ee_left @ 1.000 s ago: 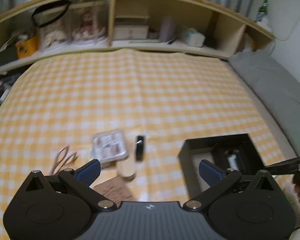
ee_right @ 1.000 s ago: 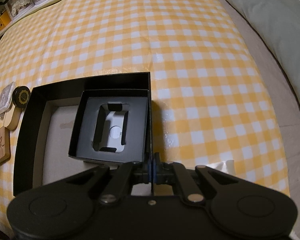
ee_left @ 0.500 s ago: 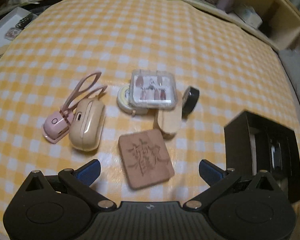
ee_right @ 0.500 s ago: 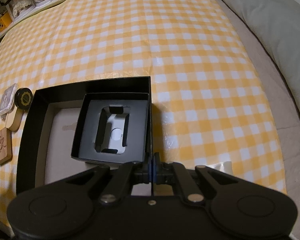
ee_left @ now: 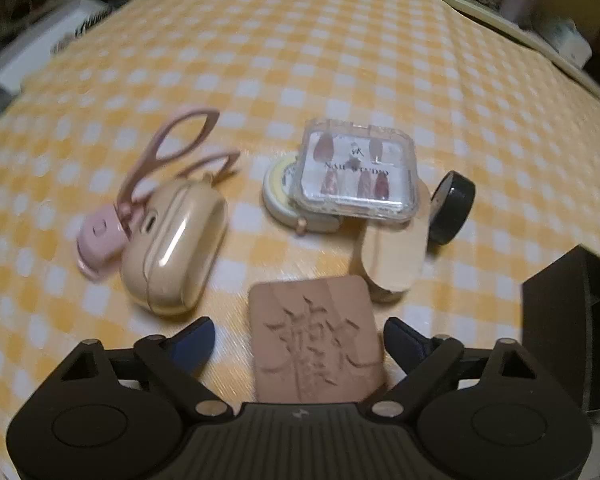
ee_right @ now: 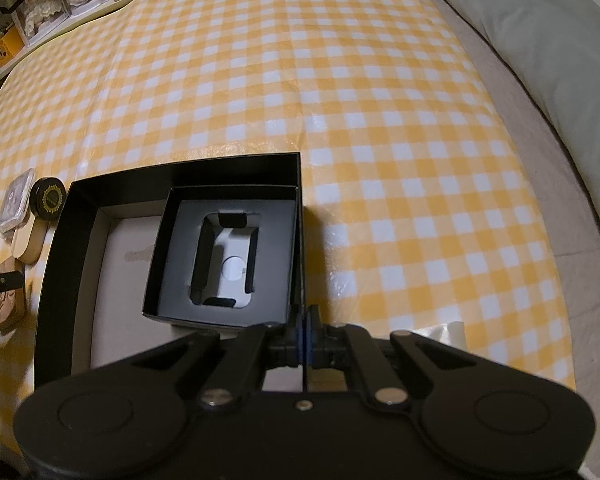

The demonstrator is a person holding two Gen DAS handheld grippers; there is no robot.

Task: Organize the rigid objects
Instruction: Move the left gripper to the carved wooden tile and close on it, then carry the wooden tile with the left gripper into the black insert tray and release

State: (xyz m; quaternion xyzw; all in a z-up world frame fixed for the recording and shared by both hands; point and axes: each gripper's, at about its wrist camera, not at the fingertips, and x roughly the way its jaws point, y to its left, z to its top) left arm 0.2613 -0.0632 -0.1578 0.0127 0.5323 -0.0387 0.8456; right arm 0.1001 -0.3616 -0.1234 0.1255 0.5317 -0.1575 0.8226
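Left wrist view: carved wooden tile (ee_left: 316,336) lies flat on the yellow checked cloth (ee_left: 340,52), right between the two blue pads of the left hand-held gripper (ee_left: 298,338). Jaws wide but closing; pads (ee_left: 192,340) not touching the tile on either side. Just beyond the tile, a pale wooden oblong piece (ee_left: 392,256). On its far end rests a clear plastic nail case (ee_left: 356,172), which also overlaps a round cream tin (ee_left: 284,196). Black round puck (ee_left: 452,208) stands on edge just right of the case. Left of the tile, a beige glossy earbud case (ee_left: 176,248) touches a pink eyelash curler (ee_left: 140,200), whose handles point away from the camera. Frame is motion-blurred.

Black box (ee_right: 172,184) sits right of the cluster, open top, pale floor inside. A smaller black insert tray (ee_right: 228,256) sits in its right part, with a cutout showing a white piece (ee_right: 234,268). Right hand-held gripper (ee_right: 302,334) is fully closed, pinching the box's thin right wall, which runs up between the pads. In the right wrist view the tile, oblong piece, puck and nail case show at the left edge, beside the box. Grey pillow (ee_right: 540,40) lies along the cloth's far right. Shelves (ee_left: 540,20) with clutter run behind.
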